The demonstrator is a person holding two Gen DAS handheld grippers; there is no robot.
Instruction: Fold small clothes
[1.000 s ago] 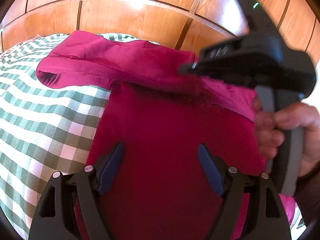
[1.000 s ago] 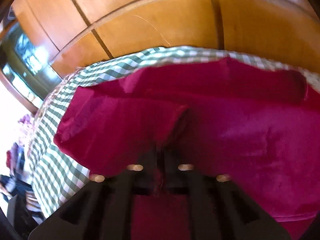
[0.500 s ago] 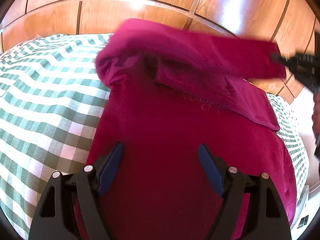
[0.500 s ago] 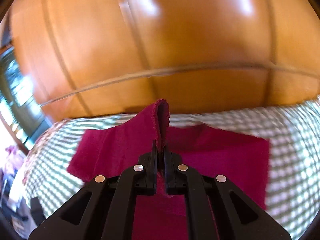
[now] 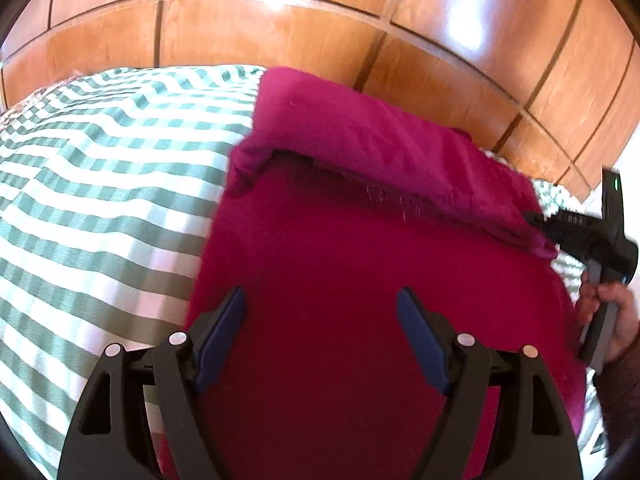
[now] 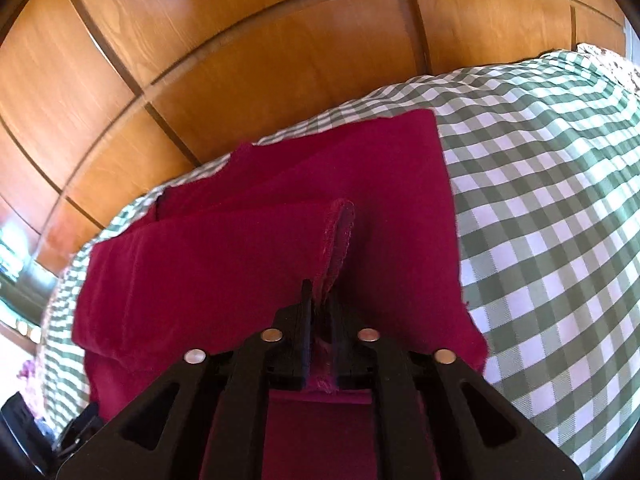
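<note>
Folded-over sleeve [image 6: 240, 248] now lies flat; only right wrist shows pinched hem [image 6: 338, 236].

There are 1 magenta garment [image 5: 360, 280], 1 green-checked cloth [image 5: 100, 200], 2 tongs [image 5: 320, 320] [image 6: 320, 304], and 1 hand [image 5: 616, 312].

Magenta garment [image 5: 360, 280], far edge folded over, flat

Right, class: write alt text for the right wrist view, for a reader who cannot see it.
The right gripper, its black fingers closed, pinches a hemmed edge of a magenta garment that lies partly folded on a green-and-white checked cloth. Glossy wooden panels fill the background.
</note>
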